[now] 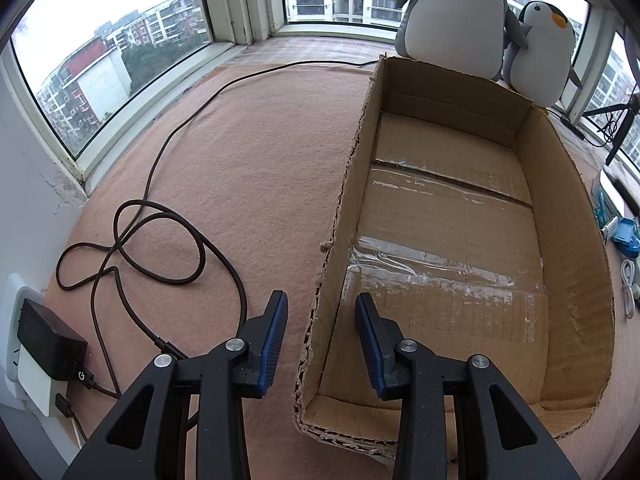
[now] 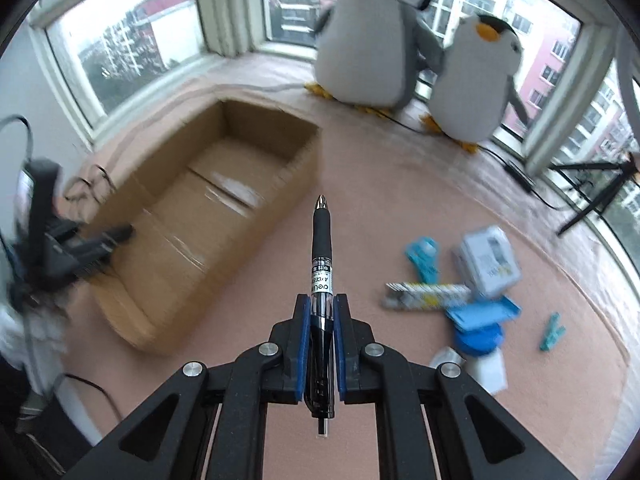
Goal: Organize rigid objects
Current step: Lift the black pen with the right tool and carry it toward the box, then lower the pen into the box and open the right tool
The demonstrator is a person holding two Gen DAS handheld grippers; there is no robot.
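My right gripper (image 2: 322,300) is shut on a black pen (image 2: 322,240), which points forward with its metal tip ahead of the fingers, above the pink cloth. An open, empty cardboard box (image 2: 304,176) lies to the left of the pen. My left gripper (image 1: 322,308) hangs over the box's (image 1: 576,260) near left wall. Its jaws stand apart on either side of that wall, and the blue pads do not touch it. In the right wrist view the left gripper (image 2: 92,244) shows blurred at the box's left end.
Small stationery lies in a pile on the right: blue clips (image 2: 424,260), a clear case (image 2: 488,260), a long staple box (image 2: 428,294), a blue lid (image 2: 480,336). Two plush penguins (image 2: 372,40) stand by the windows. A dark cable (image 1: 160,240) and charger (image 1: 48,344) lie at the left.
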